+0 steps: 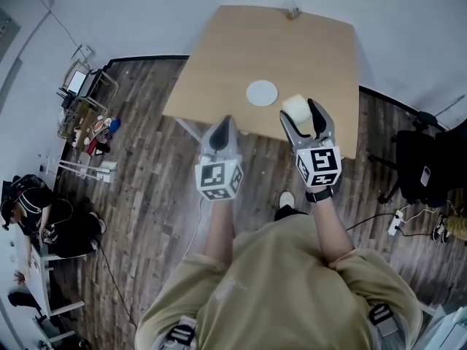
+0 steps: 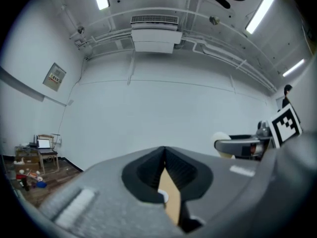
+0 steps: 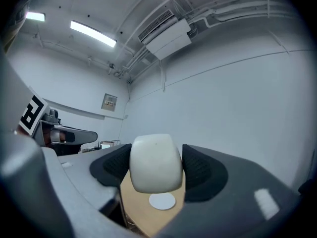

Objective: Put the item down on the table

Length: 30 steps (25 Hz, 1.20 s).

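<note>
My right gripper is shut on a pale cream, rounded block, held level above the near edge of the wooden table. In the right gripper view the block fills the gap between the two black pads, with the table below it. My left gripper hangs beside it to the left, over the table's near edge, jaws shut with nothing between them. In the left gripper view its tips meet, and the right gripper with the block shows at the right.
A white round disc lies on the table just beyond both grippers, and it shows as a disc under the block. A small object stands at the table's far edge. A black chair is at the right, and clutter and a person at the left.
</note>
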Each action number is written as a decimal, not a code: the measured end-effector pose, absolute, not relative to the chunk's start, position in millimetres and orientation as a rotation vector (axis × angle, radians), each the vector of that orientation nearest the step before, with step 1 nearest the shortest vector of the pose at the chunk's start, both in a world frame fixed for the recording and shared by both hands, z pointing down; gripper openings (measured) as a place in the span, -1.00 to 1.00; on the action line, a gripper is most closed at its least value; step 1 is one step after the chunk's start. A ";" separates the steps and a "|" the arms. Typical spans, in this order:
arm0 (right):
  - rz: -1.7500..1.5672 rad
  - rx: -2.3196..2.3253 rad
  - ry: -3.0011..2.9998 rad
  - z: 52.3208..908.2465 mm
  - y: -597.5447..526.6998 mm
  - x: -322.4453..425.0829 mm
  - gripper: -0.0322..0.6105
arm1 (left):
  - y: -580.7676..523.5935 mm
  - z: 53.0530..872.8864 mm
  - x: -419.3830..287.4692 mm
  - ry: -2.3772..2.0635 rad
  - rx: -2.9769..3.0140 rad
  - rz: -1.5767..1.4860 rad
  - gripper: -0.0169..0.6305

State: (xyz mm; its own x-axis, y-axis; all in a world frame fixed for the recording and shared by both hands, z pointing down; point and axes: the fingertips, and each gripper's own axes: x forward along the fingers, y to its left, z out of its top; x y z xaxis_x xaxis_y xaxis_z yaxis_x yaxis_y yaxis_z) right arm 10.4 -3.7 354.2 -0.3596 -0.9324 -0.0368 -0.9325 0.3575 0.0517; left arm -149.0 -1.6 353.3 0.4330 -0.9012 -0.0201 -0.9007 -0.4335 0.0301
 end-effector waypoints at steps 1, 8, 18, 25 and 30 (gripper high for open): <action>0.109 -1.760 2.586 349.7 -17.0 15.8 0.11 | -13.2 349.7 -143.7 -1.681 2.644 -0.059 -0.94; 0.069 -1.675 2.605 353.5 -88.0 51.3 0.11 | -73.4 355.7 -106.6 -1.756 2.589 -0.044 -0.94; -0.030 -1.680 2.629 389.8 -157.5 62.5 0.11 | -151.1 392.3 -79.5 -1.686 2.563 0.078 -0.94; -0.115 -1.738 2.659 424.5 -231.4 61.0 0.11 | -218.4 421.0 -72.0 -1.584 2.570 0.039 -0.94; -0.158 -1.758 2.700 442.4 -284.9 52.6 0.11 | -270.8 432.8 -78.9 -1.563 2.569 0.056 -0.94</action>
State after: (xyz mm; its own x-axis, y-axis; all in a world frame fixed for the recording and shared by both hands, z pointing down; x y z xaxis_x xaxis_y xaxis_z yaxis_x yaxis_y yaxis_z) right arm 52.6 -284.9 442.4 -0.4036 -0.9065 0.1240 -0.9148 0.4023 -0.0361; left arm -78.9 -270.8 432.8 0.4616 -0.8813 0.1012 -0.8863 -0.4533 0.0953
